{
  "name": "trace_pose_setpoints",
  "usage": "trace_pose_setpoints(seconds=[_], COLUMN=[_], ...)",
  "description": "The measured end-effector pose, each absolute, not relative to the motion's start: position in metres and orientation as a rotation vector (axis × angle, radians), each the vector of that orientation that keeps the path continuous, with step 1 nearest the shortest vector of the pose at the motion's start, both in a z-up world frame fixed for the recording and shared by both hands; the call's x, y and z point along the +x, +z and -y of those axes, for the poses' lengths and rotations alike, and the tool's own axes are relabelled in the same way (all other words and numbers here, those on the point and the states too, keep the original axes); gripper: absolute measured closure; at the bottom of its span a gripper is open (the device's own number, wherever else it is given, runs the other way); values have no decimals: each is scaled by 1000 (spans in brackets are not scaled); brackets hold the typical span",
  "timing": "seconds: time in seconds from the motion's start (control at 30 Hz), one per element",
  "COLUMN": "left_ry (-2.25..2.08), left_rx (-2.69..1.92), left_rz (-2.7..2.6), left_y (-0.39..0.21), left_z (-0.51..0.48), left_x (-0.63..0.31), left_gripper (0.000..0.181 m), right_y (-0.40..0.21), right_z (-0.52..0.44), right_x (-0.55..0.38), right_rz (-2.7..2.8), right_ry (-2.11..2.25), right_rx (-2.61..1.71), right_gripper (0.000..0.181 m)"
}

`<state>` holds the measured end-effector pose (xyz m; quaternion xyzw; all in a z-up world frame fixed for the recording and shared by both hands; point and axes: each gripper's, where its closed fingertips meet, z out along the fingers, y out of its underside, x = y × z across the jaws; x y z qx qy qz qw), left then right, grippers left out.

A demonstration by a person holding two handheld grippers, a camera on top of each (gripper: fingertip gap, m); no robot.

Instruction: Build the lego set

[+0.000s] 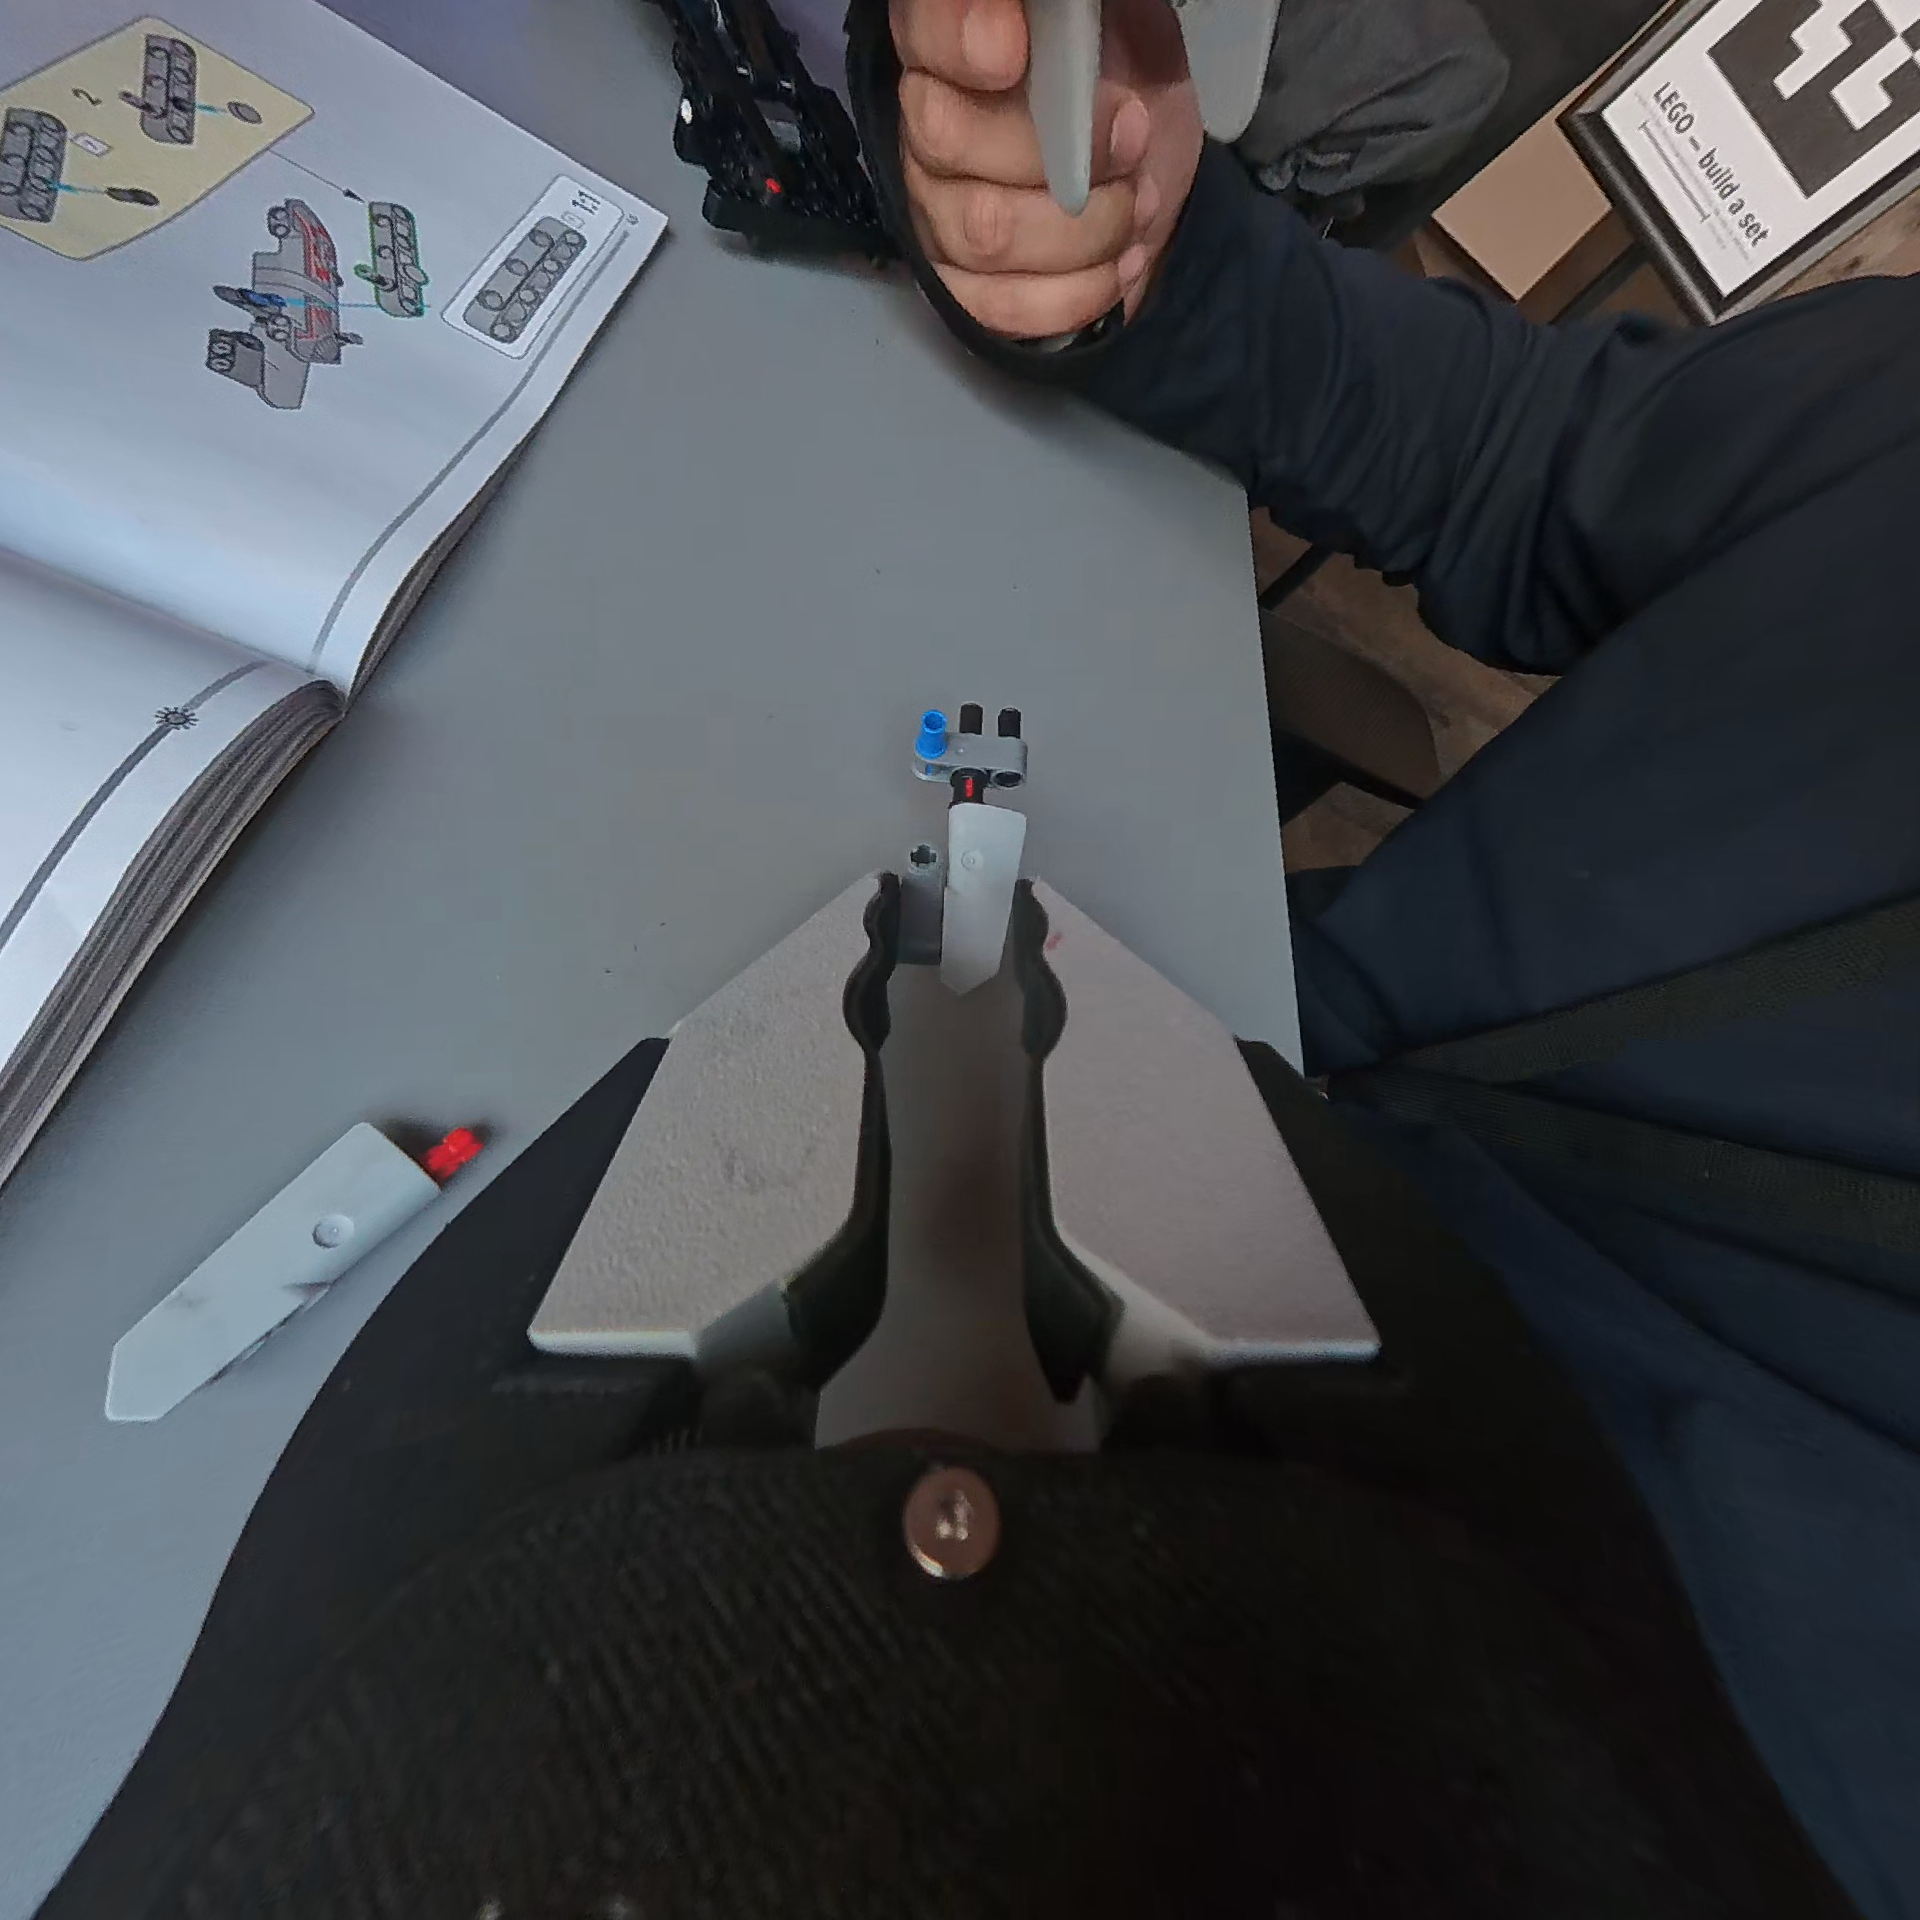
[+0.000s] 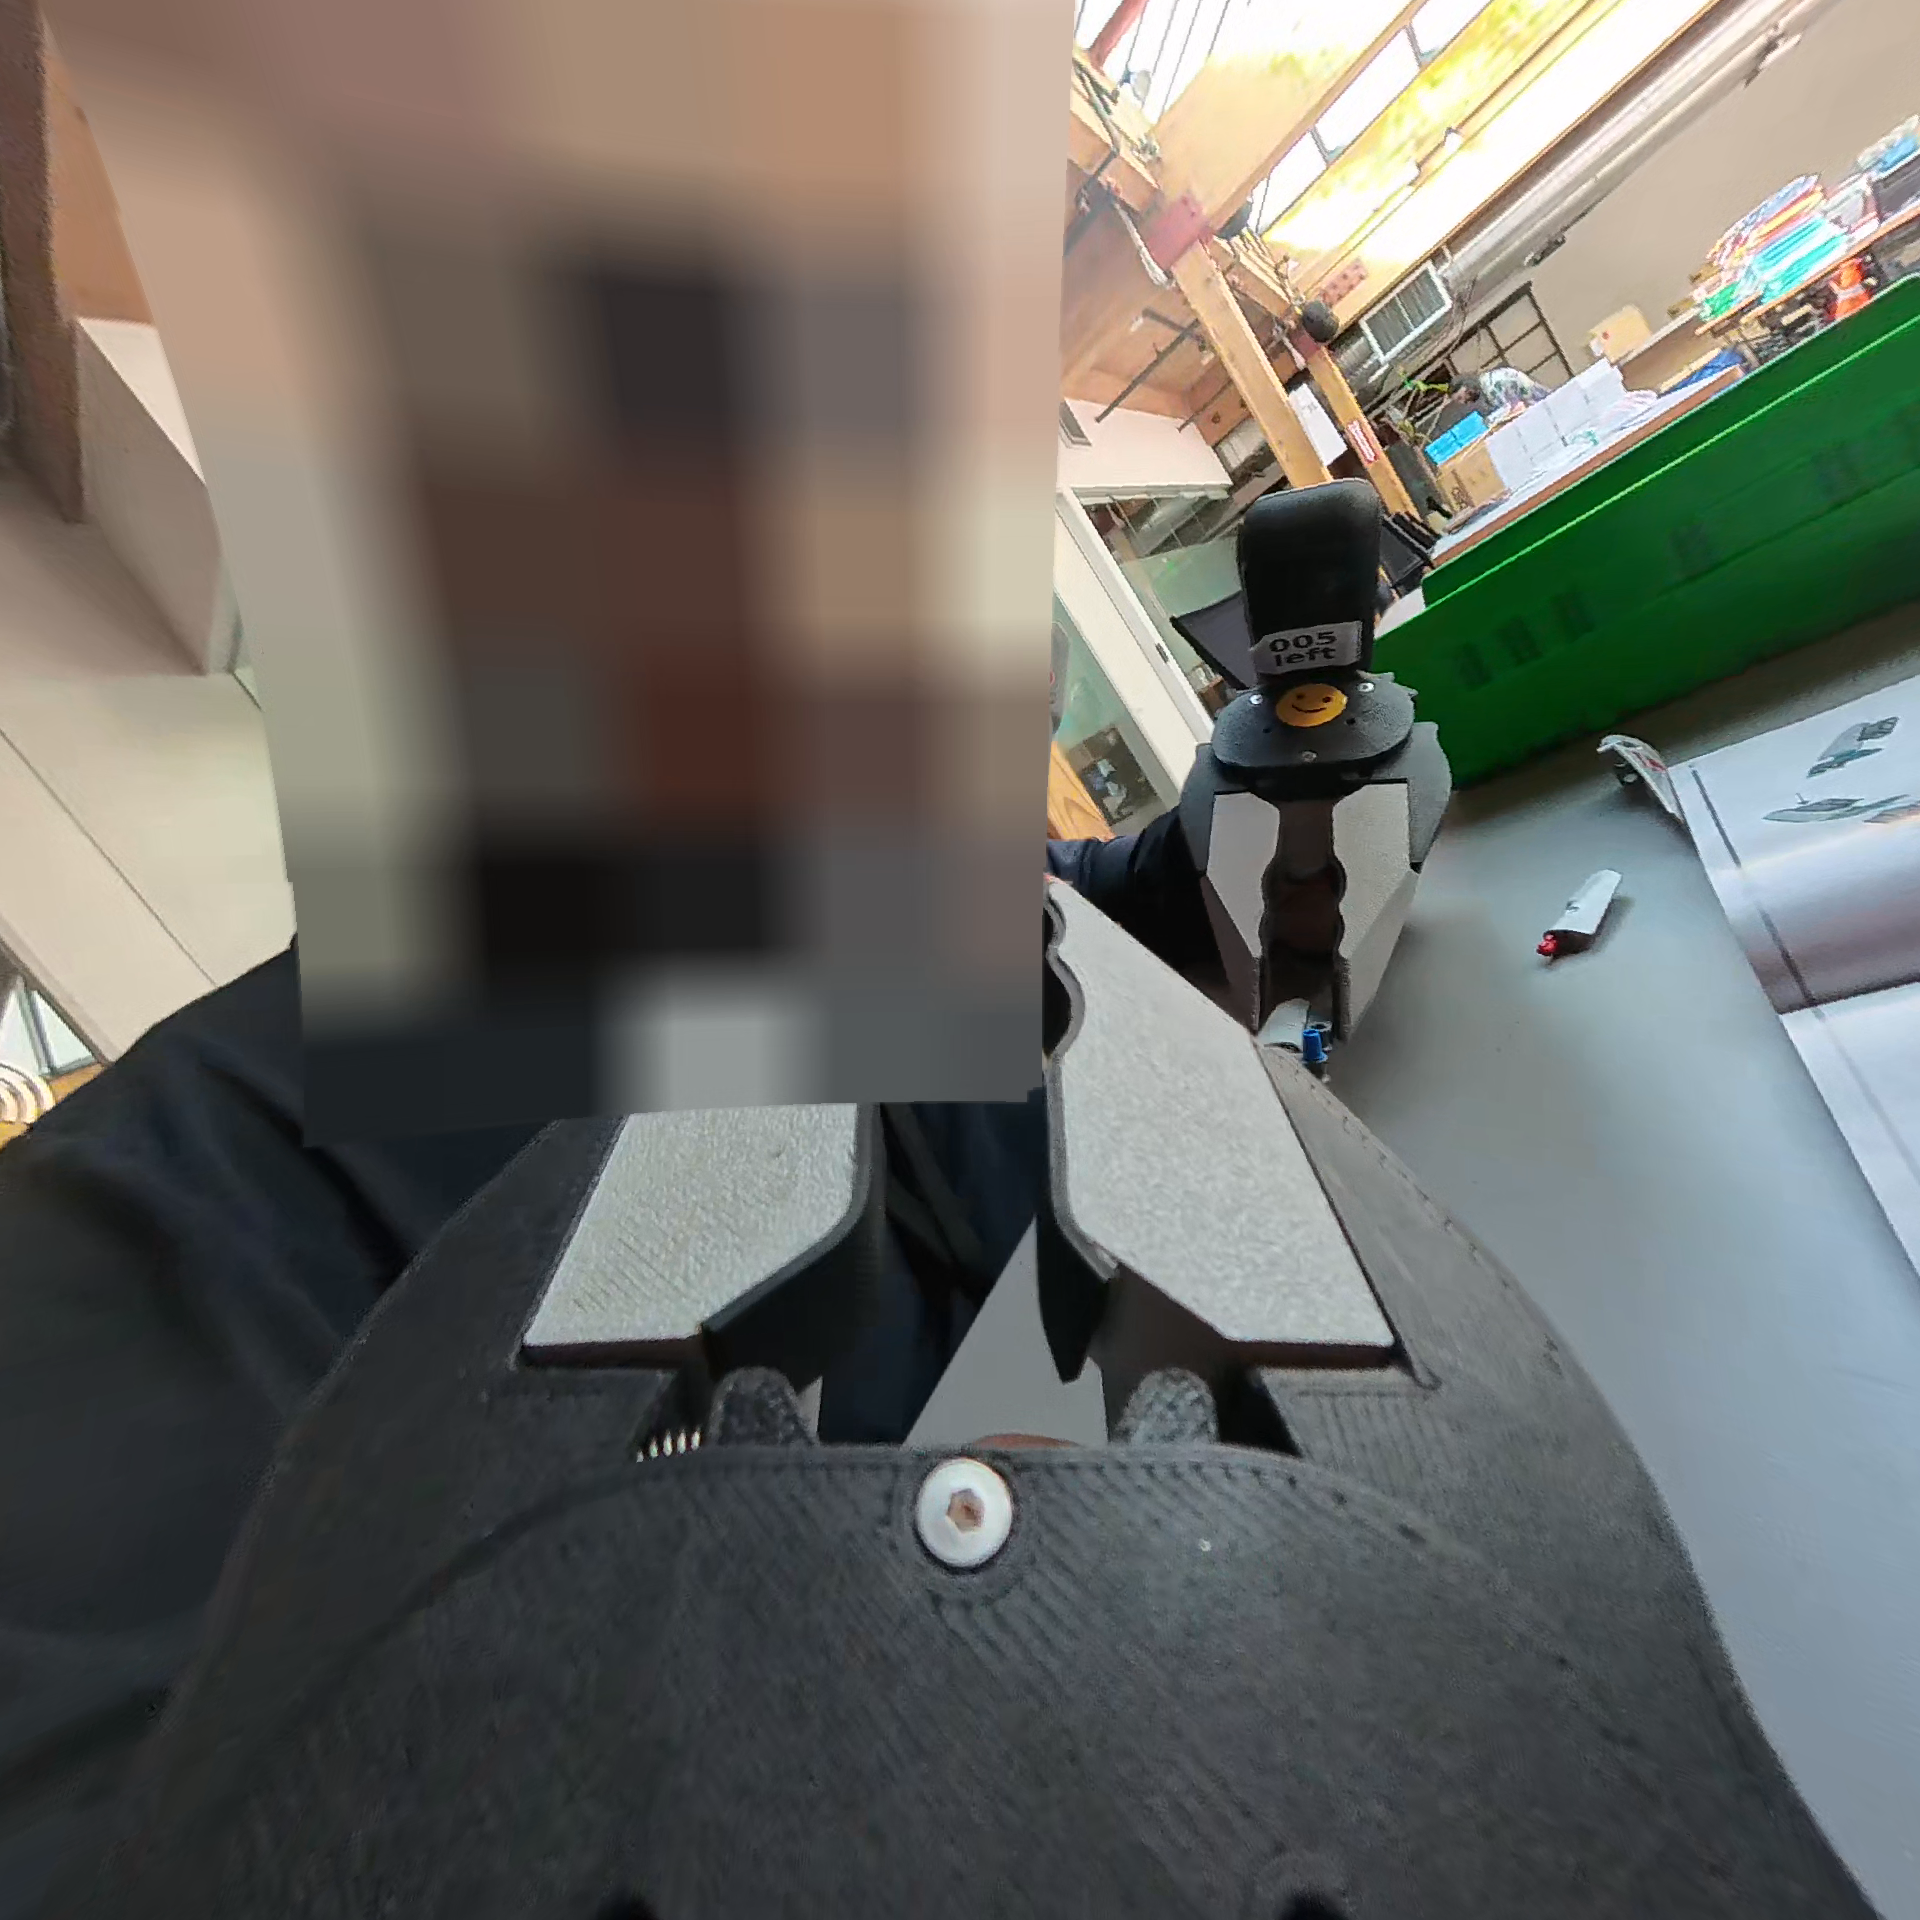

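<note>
My left gripper [image 1: 956, 914] is shut on a small lego assembly [image 1: 977, 883]: a light grey panel with a dark grey connector. At its far end sits a short grey beam [image 1: 971, 756] with a blue pin and two black pins. It hangs just above the grey table [image 1: 727, 623], near the right edge. The left gripper also shows in the right wrist view [image 2: 1304, 997]. My right gripper [image 2: 961, 935] points up, away from the table, jaws apart with nothing seen between them. A mosaic patch hides its left fingertip. A hand [image 1: 1039, 197] holds its handle.
A second grey panel with a red pin [image 1: 270, 1268] lies on the table at the left; it also shows in the right wrist view [image 2: 1584, 902]. An open instruction booklet [image 1: 260, 364] lies at the far left. A black lego build [image 1: 769, 135] stands at the back. A framed sign [image 1: 1766, 135] stands off the table, right. The grippers' ends are close to 15 cm from one another.
</note>
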<state>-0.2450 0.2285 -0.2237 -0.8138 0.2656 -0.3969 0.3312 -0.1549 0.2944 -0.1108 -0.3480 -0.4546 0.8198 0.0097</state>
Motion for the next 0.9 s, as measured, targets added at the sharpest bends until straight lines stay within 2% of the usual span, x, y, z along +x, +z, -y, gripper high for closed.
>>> trace_pose_setpoints(seconds=[0.3,0.9], left_ry=[-946,-943], left_rx=[-2153,-2152], left_rz=[-731,-736], left_y=[-230,-230], left_z=[-229,-229], left_x=[-247,-247], left_gripper=[163,163], right_y=[-133,-139], right_z=[-276,-275], right_x=[-166,-169], right_rz=[1623,1657], right_ry=[2308,2253], right_rx=[-1148,-1172], right_gripper=[157,157])
